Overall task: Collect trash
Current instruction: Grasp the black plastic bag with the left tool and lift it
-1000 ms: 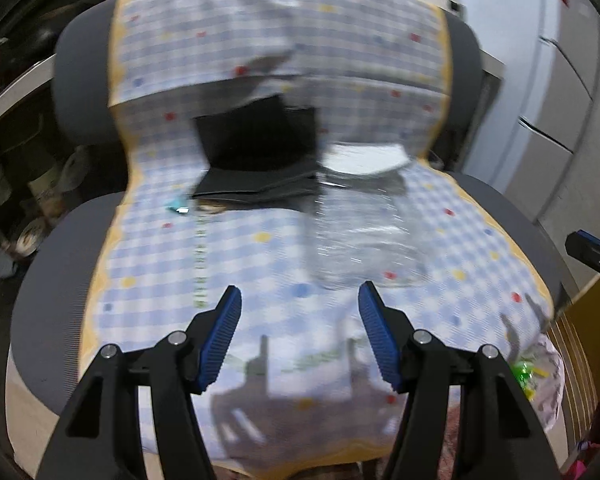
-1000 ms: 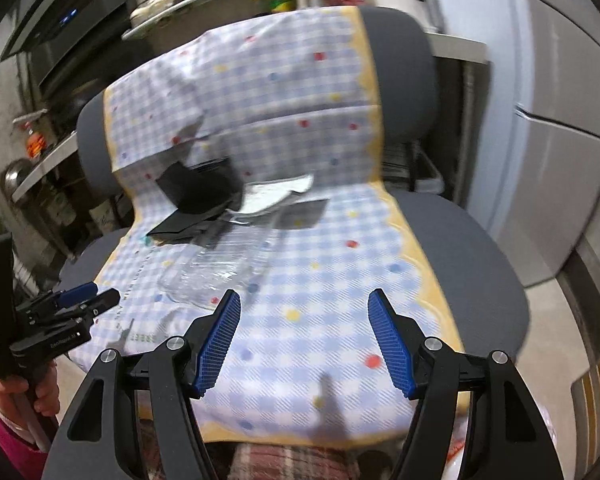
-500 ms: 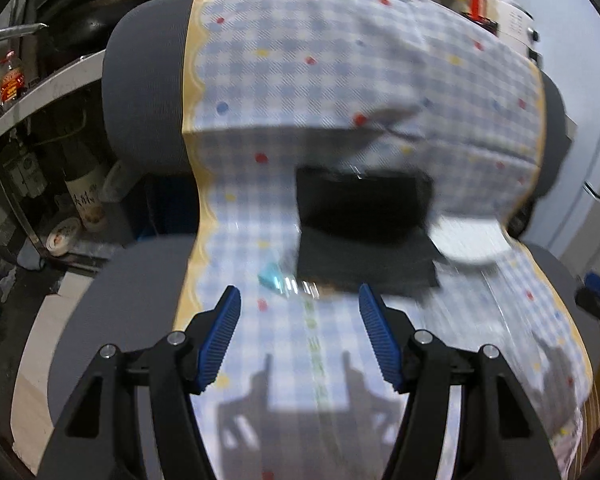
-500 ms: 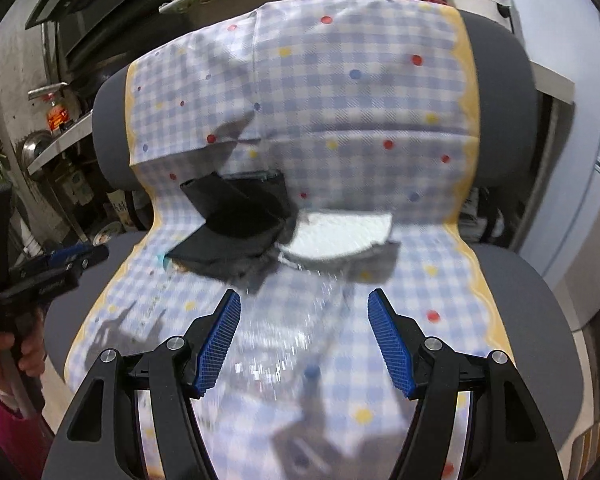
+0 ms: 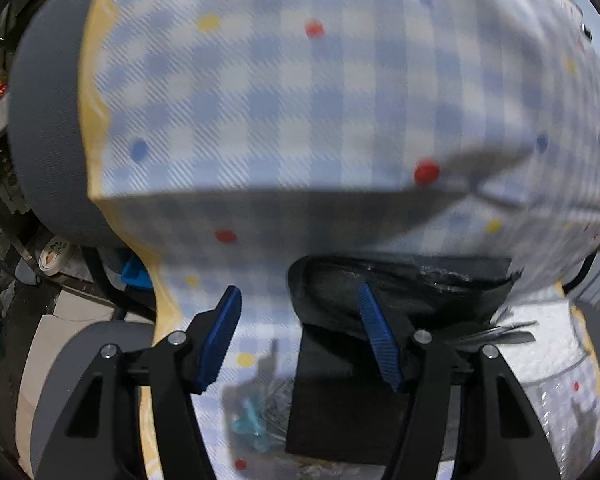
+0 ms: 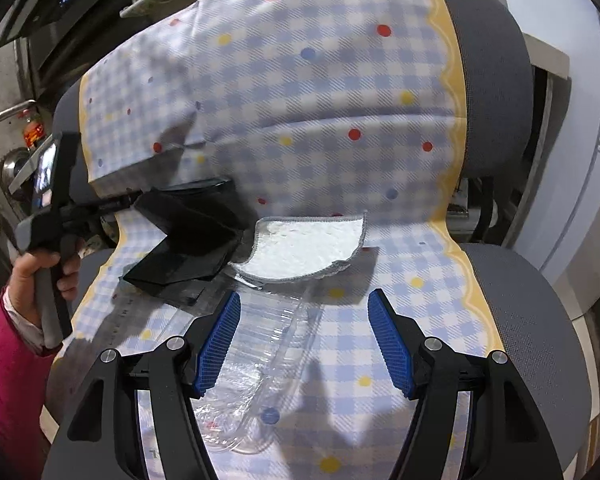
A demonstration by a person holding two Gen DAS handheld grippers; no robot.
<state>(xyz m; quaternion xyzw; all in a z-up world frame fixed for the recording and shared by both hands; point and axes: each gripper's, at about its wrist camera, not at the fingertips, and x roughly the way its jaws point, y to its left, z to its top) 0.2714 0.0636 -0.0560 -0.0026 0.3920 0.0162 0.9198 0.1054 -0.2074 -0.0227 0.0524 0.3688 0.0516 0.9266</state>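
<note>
A black plastic tray [image 5: 400,300] [image 6: 188,236] lies open at the back of the chair seat. My left gripper [image 5: 300,316] is open, its right finger over the tray's left edge; it also shows in the right wrist view [image 6: 116,204], held by a hand. A small teal wrapper [image 5: 252,420] lies below it. A clear plastic container [image 6: 256,356] lies on the seat; my right gripper [image 6: 304,336] is open just above it. A white cloth with grey edge [image 6: 308,244] lies beyond.
A checked blue-and-white cover [image 6: 300,120] drapes a grey office chair [image 6: 496,92]. Shelves with bottles and dishes [image 5: 4,184] stand to the left. Pale cabinets [image 6: 580,160] stand to the right.
My left gripper has moved forward and down to the black tray's left edge. My right gripper has closed in over the clear container.
</note>
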